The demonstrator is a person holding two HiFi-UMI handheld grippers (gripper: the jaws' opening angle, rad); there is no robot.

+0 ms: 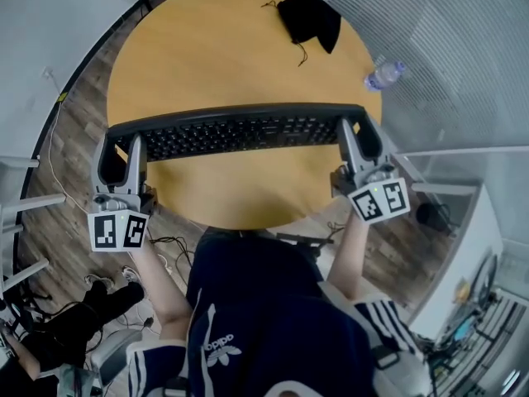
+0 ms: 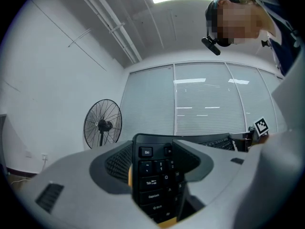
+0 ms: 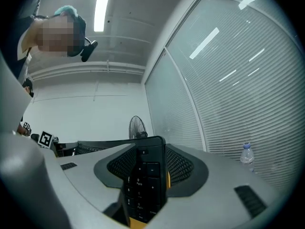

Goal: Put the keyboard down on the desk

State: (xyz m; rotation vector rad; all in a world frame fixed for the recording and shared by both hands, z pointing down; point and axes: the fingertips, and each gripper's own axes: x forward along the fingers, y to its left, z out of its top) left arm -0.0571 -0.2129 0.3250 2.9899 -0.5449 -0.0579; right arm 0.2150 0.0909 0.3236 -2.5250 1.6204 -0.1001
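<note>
Head view shows the left gripper and right gripper each clamped on one end of the black keyboard, held across the round desk's near half.

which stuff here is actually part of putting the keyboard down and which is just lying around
Part of the job: black keyboard, gripped at its ends by the left tongs and right tongs; round wooden desk below it.

Just lying about: black fabric item with a cord, on the desk; water bottle; pedestal fan; floor cables.
</note>
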